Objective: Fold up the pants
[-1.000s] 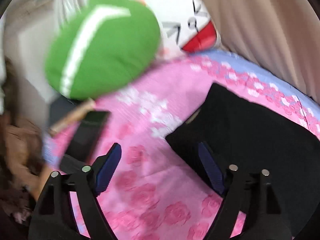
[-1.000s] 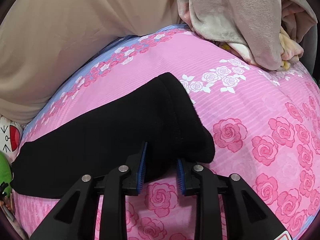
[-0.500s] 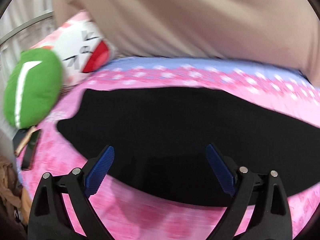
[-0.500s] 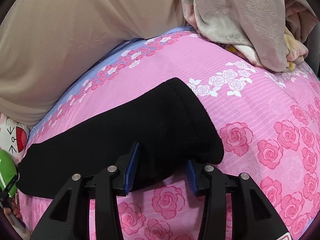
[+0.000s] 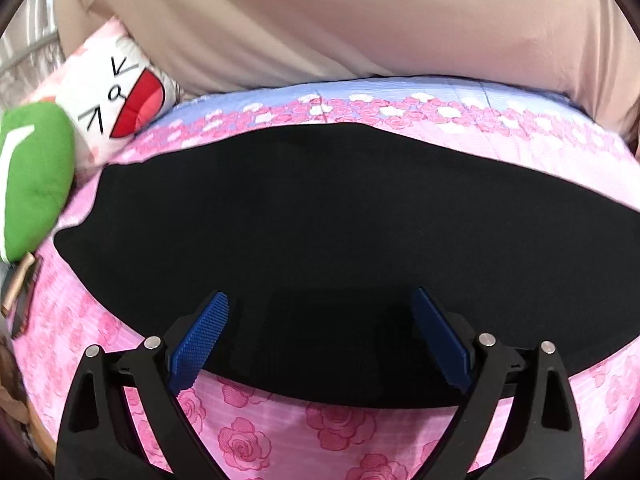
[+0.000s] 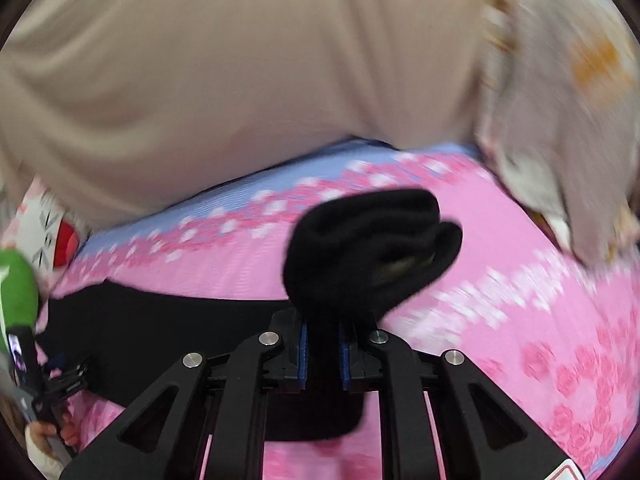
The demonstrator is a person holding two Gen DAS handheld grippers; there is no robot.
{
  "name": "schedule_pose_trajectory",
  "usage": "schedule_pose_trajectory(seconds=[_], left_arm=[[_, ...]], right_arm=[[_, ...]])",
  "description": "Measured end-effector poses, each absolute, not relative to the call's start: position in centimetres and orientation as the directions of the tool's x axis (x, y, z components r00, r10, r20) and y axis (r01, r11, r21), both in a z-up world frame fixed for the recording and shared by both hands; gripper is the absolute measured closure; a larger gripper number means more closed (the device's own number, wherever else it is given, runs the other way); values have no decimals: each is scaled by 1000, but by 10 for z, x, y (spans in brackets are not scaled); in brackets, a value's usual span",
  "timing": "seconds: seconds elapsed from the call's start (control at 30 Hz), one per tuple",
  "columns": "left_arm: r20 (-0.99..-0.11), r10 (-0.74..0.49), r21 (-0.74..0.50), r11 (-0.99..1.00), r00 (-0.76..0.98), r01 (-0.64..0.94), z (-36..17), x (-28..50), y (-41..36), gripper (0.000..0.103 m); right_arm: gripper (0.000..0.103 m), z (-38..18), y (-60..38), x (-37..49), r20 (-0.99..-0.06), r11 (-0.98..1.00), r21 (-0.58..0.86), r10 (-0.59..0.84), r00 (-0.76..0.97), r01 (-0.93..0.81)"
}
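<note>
Black pants point(image 5: 320, 216) lie flat as a long band across the pink rose-print bedsheet point(image 5: 260, 440). My left gripper point(image 5: 320, 300) hovers over their near edge, open wide, its blue pads point(image 5: 198, 338) apart with only flat cloth below them. In the right wrist view my right gripper point(image 6: 323, 326) is closing, its jaws pinched on a bunched end of the pants point(image 6: 372, 248), which stands lifted off the sheet point(image 6: 520, 300) above the fingers. The rest of the pants trails off to the left. That view is blurred by motion.
A beige curtain point(image 5: 340, 16) hangs behind the bed. A green cushion point(image 5: 32, 176) and a white face-print pillow point(image 5: 116, 96) sit at the left. A crumpled grey-pink blanket point(image 6: 560, 120) lies at the right. A phone and a hand show at the far left.
The left gripper swung from the green cushion over to the pants and opened wider. The right gripper closed on the end of the pants and lifted it off the sheet.
</note>
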State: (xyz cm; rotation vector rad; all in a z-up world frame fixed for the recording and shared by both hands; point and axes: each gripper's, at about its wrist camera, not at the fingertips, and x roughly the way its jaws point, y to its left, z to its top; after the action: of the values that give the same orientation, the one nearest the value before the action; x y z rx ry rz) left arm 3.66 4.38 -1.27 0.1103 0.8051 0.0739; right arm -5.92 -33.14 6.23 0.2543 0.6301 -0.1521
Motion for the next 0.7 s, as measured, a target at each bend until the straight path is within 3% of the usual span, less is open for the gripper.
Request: schedule_pose_trajectory(seconds=[0.13, 0.3, 0.4, 0.5, 0.7], left_arm=[[-715, 100, 99, 994, 692, -42, -10, 35, 59, 12], [-716, 106, 95, 994, 690, -54, -9, 29, 81, 12], [-720, 105, 88, 994, 686, -59, -10, 26, 93, 12], [-735, 72, 44, 997, 674, -58, -14, 25, 104, 11], [-749, 39, 10, 999, 662, -47, -19, 27, 106, 8]], right_arm=[[90, 69, -229, -12, -624, 996, 92, 59, 779, -1], [85, 21, -136, 29, -726, 981, 64, 171, 666, -181], [74, -9, -110, 34, -761, 980, -42, 96, 642, -195], [41, -7, -116, 19, -748, 980, -22, 117, 654, -200], [39, -13, -116, 10, -753, 975, -91, 67, 655, -205]])
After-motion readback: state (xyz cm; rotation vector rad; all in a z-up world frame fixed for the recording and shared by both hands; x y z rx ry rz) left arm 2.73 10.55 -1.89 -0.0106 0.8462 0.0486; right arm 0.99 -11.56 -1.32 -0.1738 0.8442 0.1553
